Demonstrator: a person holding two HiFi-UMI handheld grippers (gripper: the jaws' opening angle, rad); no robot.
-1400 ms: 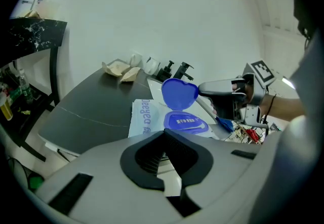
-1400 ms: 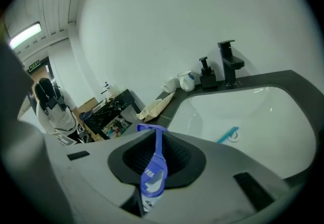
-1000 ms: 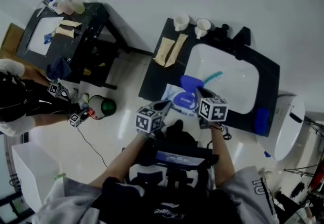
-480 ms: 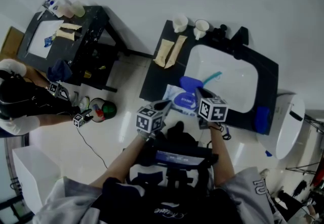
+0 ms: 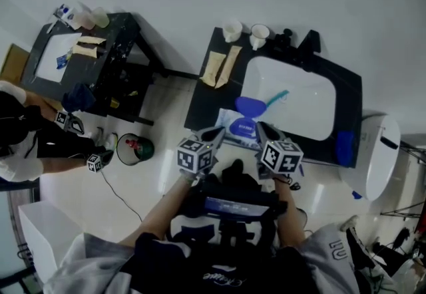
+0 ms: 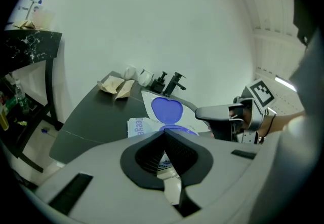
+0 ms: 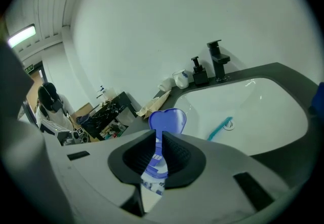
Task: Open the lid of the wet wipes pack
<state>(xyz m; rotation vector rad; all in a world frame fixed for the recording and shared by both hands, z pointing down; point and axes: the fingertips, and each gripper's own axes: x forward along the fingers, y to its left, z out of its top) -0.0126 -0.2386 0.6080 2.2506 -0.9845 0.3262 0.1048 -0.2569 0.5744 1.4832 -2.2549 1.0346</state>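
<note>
The wet wipes pack (image 5: 233,128) lies flat on the dark counter (image 5: 203,103) left of the sink. Its blue lid (image 5: 249,106) stands raised and open. The left gripper view shows the same pack (image 6: 139,126) with the lid (image 6: 167,109) upright behind it. My left gripper (image 5: 216,133) is at the pack's near left edge. Its jaws meet at the tips (image 6: 165,134) with printed pack film between them. My right gripper (image 5: 261,130) sits just short of the pack's right side. A narrow gap shows between its jaws (image 7: 155,139), with nothing gripped and the lid (image 7: 168,120) beyond it.
A white sink basin (image 5: 293,103) holds a teal toothbrush (image 5: 279,98). Two cups (image 5: 232,30), a black faucet (image 5: 309,43) and brown paper bags (image 5: 219,66) stand at the back. A black side table (image 5: 116,40), a bin (image 5: 135,148) and another person (image 5: 26,140) are at the left.
My right gripper has drawn back toward me, away from the lid, which stays raised. The left gripper holds its place. The person at the left has shifted.
</note>
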